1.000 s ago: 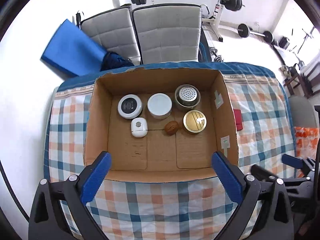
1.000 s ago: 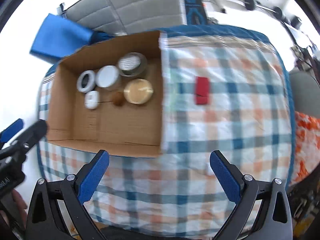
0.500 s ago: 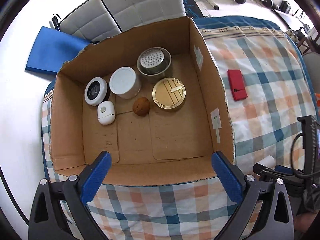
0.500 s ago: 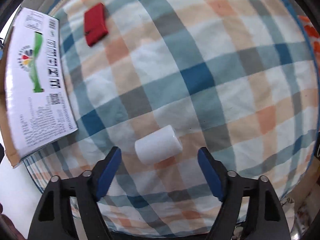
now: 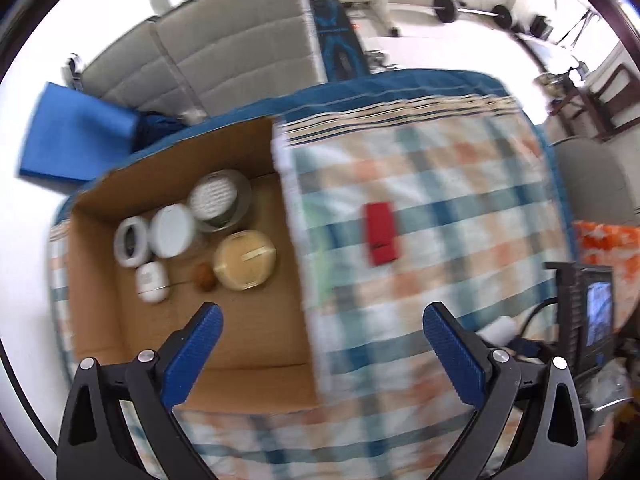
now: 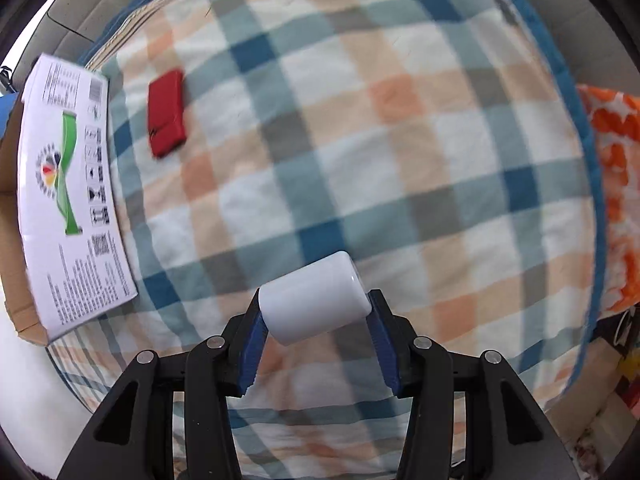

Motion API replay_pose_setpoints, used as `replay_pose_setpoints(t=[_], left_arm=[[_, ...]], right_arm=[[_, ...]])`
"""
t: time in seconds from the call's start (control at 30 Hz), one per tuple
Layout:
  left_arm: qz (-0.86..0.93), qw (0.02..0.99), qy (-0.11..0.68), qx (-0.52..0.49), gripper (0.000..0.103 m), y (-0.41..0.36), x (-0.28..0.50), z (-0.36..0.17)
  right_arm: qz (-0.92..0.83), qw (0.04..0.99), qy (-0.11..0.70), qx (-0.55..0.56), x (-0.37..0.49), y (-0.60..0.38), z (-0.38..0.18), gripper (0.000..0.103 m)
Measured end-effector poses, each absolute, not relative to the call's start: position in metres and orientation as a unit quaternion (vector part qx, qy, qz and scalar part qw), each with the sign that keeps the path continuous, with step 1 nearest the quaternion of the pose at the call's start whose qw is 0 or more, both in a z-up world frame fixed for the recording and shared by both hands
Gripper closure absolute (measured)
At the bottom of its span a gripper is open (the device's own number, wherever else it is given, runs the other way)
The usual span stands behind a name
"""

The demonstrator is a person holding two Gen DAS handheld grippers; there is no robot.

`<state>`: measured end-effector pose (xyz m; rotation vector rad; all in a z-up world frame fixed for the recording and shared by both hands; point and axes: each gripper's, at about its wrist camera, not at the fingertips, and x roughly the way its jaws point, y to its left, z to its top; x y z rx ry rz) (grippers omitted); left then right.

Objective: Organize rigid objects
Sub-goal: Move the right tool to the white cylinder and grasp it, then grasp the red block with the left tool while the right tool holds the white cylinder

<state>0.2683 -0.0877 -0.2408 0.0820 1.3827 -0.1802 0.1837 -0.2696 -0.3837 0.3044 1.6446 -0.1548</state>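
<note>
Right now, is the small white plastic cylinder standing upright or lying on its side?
Lying on its side: the white plastic cylinder rests lengthwise on the checked cloth.

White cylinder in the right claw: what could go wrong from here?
1. The right claw has just been closing on the white cylinder, pads at its ends. It is smooth and round, so it might slip.
2. The cardboard box has tall walls; a low carry could clip them.

A lived-in home room: a grey quilted sofa (image 5: 236, 60), a barbell on a weight rack (image 5: 472, 4), and a bed under a checked blue-and-orange blanket (image 5: 460, 208).
</note>
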Motion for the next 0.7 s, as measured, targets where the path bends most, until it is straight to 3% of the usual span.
replay_pose_setpoints(t=[0.23, 0.3, 0.37, 0.43, 0.7], left_arm=[[-0.124, 0.725, 0.677, 0.010, 0.001, -0.152, 0.322, -0.284], [-0.123, 0.712, 0.691, 0.005, 0.007, -0.160, 0.330, -0.301], [-0.117, 0.698, 0.707, 0.014, 0.026, -0.168, 0.337, -0.320], [-0.113, 0.684, 0.720, 0.018, 0.034, -0.173, 0.341, -0.338], [-0.086, 0.655, 0.748, 0.062, 0.034, -0.183, 0.350, -0.384]], right_arm=[[-0.096, 0.666, 0.728, 0.128, 0.219, -0.336, -0.378, 0.052], [-0.096, 0.664, 0.730, 0.134, 0.227, -0.346, -0.380, 0.052], [-0.092, 0.663, 0.731, 0.132, 0.235, -0.355, -0.384, 0.052], [-0.087, 0.662, 0.733, 0.129, 0.242, -0.360, -0.386, 0.052], [-0.070, 0.655, 0.743, 0.120, 0.276, -0.367, -0.402, 0.052]])
